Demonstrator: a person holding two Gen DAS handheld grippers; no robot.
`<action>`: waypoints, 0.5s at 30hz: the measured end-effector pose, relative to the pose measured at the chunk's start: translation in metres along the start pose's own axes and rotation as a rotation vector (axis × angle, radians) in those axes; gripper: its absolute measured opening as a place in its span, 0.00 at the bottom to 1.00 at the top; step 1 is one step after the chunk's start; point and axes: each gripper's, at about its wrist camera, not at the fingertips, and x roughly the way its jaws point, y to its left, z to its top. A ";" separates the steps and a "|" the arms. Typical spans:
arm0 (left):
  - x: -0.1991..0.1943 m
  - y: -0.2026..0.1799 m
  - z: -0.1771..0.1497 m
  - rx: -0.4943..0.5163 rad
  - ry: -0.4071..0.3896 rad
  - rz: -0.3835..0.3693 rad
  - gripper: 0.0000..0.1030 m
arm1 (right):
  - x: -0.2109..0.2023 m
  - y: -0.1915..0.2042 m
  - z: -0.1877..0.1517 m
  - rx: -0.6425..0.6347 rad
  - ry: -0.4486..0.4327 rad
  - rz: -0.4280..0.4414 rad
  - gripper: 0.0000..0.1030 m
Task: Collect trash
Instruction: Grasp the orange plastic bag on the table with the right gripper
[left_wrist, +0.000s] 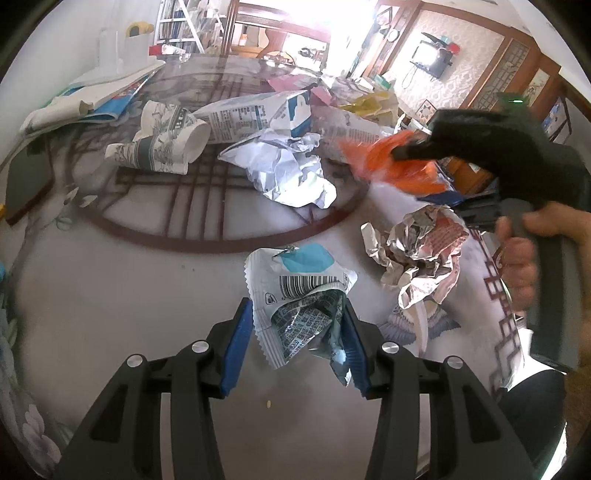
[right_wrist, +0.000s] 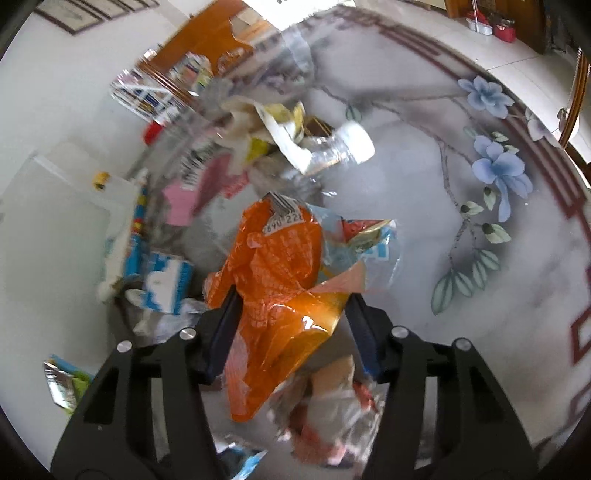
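My left gripper (left_wrist: 297, 314) is shut on a white and teal snack wrapper (left_wrist: 299, 291) with a barcode, held just above the round table (left_wrist: 129, 277). My right gripper (right_wrist: 291, 295) is shut on an orange plastic wrapper (right_wrist: 280, 280) and holds it above the table. In the left wrist view the right gripper (left_wrist: 400, 151) shows at the right, with the orange wrapper (left_wrist: 391, 166) blurred between its fingers. Loose trash lies on the table: a crumpled foil wrapper (left_wrist: 417, 251), crumpled white paper (left_wrist: 288, 170), a milk carton (left_wrist: 258, 114) and paper cups (left_wrist: 166, 140).
A clear plastic bottle (right_wrist: 332, 151), pink paper (right_wrist: 184, 199), a blue and white carton (right_wrist: 166, 284) and other wrappers litter the table in the right wrist view. Papers and boxes (left_wrist: 96, 92) are piled at the far left edge. A table edge with red trim (right_wrist: 576, 206) runs on the right.
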 end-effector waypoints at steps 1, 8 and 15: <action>0.001 -0.001 0.000 -0.001 0.004 -0.003 0.43 | -0.009 0.000 -0.001 0.002 -0.013 0.022 0.53; 0.001 0.002 0.001 -0.005 0.001 0.004 0.43 | -0.054 -0.004 -0.014 0.014 -0.038 0.153 0.53; 0.000 0.001 -0.001 -0.005 -0.005 0.011 0.43 | -0.097 0.000 -0.044 -0.142 -0.109 0.110 0.53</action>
